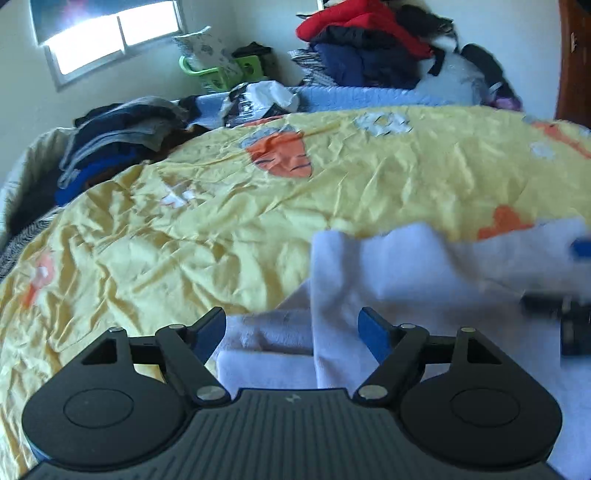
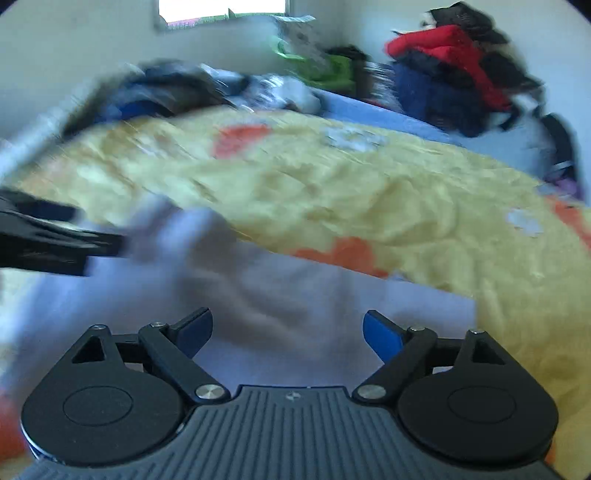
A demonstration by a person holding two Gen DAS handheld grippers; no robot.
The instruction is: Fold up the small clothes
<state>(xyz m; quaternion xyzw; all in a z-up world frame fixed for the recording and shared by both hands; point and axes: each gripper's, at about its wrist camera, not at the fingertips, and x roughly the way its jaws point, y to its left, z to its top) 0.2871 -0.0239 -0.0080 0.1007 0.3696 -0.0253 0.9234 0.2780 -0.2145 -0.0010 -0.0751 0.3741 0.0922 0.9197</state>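
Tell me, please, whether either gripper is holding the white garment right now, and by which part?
Nothing is held. The left gripper and right gripper both stand open over the white garment, with no cloth pinched between their fingers.

A home bedroom: a bed [image 1: 258, 206] under a crumpled yellow cartoon sheet fills the view. Behind the bed, clothes piles [image 1: 373, 40] lean against a white wall, beside a green basket [image 1: 221, 74] and a window [image 1: 107, 33].

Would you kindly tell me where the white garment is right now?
In the left wrist view the white garment lies on the yellow bedspread at the near edge, right of centre, directly ahead of the open left gripper.
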